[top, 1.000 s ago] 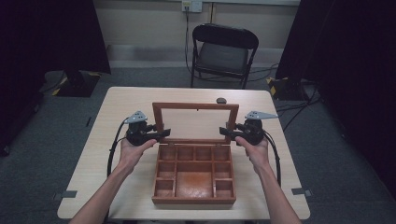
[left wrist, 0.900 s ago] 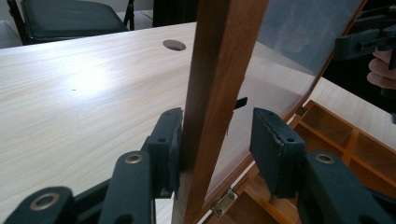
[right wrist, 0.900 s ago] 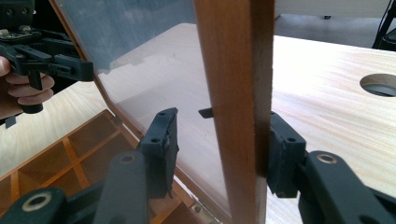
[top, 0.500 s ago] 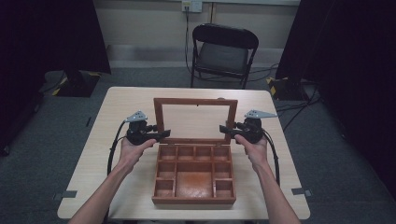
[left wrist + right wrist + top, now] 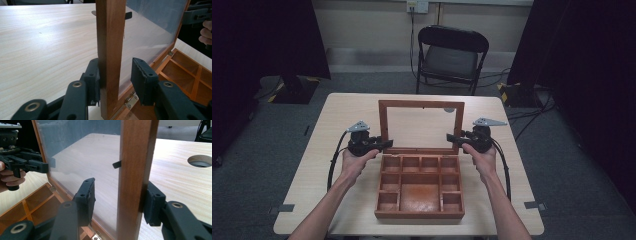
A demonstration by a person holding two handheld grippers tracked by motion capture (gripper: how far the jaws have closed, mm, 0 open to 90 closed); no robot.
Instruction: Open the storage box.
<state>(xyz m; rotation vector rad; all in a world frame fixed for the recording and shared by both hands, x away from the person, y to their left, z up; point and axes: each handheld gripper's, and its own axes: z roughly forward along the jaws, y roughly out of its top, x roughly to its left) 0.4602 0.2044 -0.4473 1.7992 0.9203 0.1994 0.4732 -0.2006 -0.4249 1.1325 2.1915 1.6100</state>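
The wooden box [image 5: 419, 214] lies open on the near half of the pale table [image 5: 337, 115], its compartments bare. Its glass lid [image 5: 421, 103] stands upright from the hinges [image 5: 131, 98] at the box's 12 o'clock edge. The table sits on grey carpet. A black folding chair [image 5: 452, 55] stands beyond it at 12 o'clock, with dark curtains at 9 and 3 o'clock.

The left gripper [image 5: 387, 144] reaches in at the lid's 9 o'clock side. In the left gripper view its jaws straddle the wooden side rail. One pad [image 5: 93, 75] lies against the outer face. The other stands just off the glass side with a slim gap, so the rail is not clamped.

The right gripper [image 5: 452, 137] comes in at 3 o'clock and straddles the opposite rail. One pad [image 5: 152, 205] touches the wood, and the other [image 5: 86, 200] stands well clear, a loose, released hold.

A round hole [image 5: 200, 161] in the tabletop lies behind the lid. The box's front is cut off in both gripper views. The small dark tab on each rail is too small to identify.
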